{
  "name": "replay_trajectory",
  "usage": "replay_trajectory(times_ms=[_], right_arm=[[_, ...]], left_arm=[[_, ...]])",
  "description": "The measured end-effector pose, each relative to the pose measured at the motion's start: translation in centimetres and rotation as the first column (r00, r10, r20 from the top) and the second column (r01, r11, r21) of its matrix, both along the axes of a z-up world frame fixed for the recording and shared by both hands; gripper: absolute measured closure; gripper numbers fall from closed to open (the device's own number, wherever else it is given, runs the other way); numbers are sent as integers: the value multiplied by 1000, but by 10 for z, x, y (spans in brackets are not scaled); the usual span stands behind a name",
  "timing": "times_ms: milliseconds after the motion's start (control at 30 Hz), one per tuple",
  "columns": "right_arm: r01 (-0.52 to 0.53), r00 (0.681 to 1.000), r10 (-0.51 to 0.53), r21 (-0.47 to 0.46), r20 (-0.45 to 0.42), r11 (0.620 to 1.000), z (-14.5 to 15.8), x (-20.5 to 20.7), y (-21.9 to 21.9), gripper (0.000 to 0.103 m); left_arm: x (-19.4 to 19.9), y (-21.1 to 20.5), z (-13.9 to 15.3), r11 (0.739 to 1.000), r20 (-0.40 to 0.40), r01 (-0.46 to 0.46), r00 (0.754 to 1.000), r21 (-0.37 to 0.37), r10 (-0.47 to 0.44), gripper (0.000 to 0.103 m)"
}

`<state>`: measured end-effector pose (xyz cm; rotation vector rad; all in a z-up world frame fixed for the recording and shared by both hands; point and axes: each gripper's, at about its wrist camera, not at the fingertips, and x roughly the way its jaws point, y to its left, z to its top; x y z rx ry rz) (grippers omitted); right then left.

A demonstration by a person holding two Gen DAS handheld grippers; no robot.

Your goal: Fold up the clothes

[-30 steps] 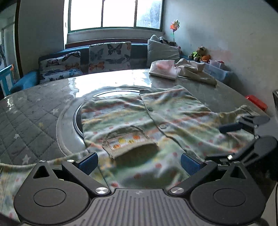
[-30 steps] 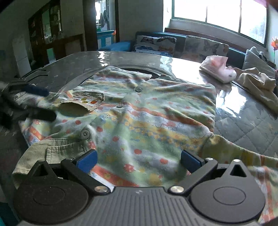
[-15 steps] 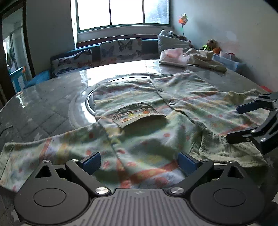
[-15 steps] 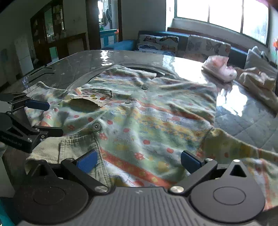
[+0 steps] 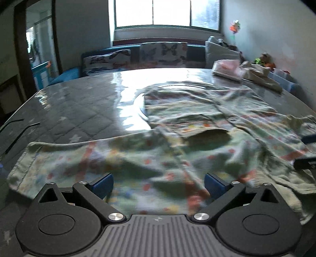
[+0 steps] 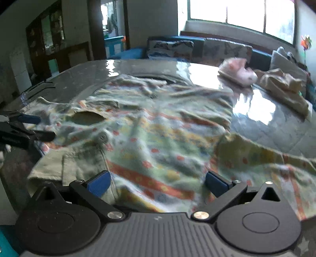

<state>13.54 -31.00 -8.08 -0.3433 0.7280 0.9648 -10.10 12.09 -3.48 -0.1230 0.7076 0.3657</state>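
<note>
A home living room is shown. A blue sofa (image 5: 75, 72) with butterfly cushions (image 5: 164, 52) is set under a bright window (image 5: 167, 12), behind a large table (image 5: 79, 102).

Patterned shirt (image 5: 177, 154) motion-blurred, its near edge hidden behind both tools.

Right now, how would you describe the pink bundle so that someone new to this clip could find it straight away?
Start at the big glossy table under the window. Past the spread floral shirt, near the far edge by the sofa, lies the pink bundle. A crumpled beige garment lies right beside it, and the bundle is the only pale pink thing there.
</note>
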Motion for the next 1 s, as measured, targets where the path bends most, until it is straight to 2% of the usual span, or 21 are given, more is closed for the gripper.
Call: replay_trajectory(times_ms=[367, 500, 700, 1000], right_arm=[[18, 1000, -18, 14, -13, 1000, 3, 8, -6, 0], [24, 1000, -24, 14, -14, 1000, 2, 10, -7, 0], [36, 999, -36, 15, -11, 999, 2, 11, -8, 0], [118, 993, -118, 23, -5, 993, 3, 26, -22, 0]], left_arm=[[-19, 35, 7, 993, 16, -104, 994, -64, 105, 0], [-25, 62, 5, 979, 5, -202, 979, -39, 202, 0], [-38, 96, 2, 956, 1, -294, 956, -7, 294, 0], [-41, 115, 2, 952, 2, -305, 952, 9, 305, 0]])
